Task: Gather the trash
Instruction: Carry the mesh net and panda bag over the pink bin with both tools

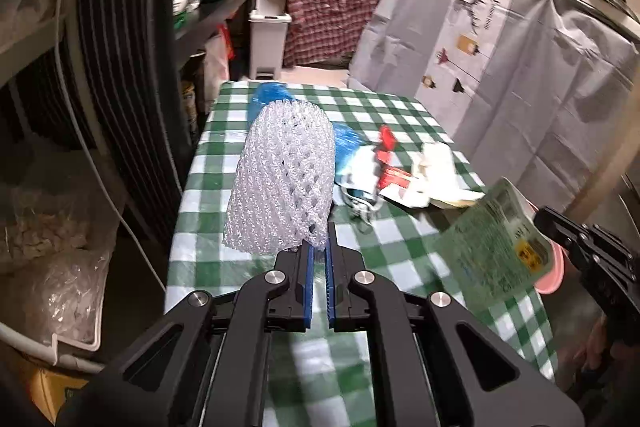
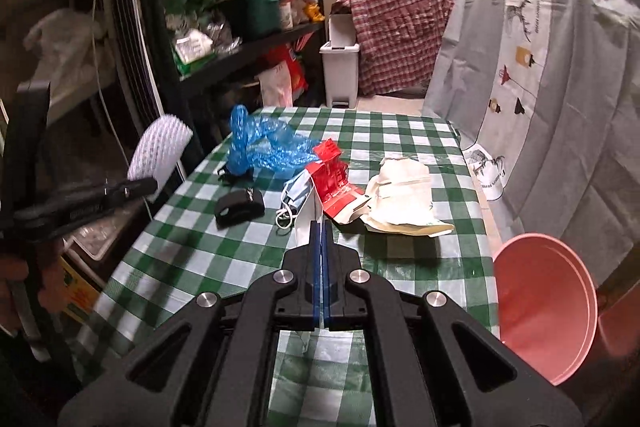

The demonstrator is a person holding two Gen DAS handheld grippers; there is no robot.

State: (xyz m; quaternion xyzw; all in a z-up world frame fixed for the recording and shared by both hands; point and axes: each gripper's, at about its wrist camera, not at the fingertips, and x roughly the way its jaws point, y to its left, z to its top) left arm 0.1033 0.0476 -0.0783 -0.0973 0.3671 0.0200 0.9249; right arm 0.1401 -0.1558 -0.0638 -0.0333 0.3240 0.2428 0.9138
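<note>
My left gripper is shut on the lower edge of a white foam net sleeve, which it holds upright above the green-checked table. From the right wrist view, the left gripper and the net sleeve hang off the table's left side. My right gripper is shut on a thin green printed wrapper, seen edge-on as a pale wrapper sheet. The right gripper holds it above the table's right edge.
On the table lie a blue plastic bag, a red carton piece, a face mask, crumpled white paper and a black object. A pink bucket stands at the right edge. A white pedal bin stands beyond the table.
</note>
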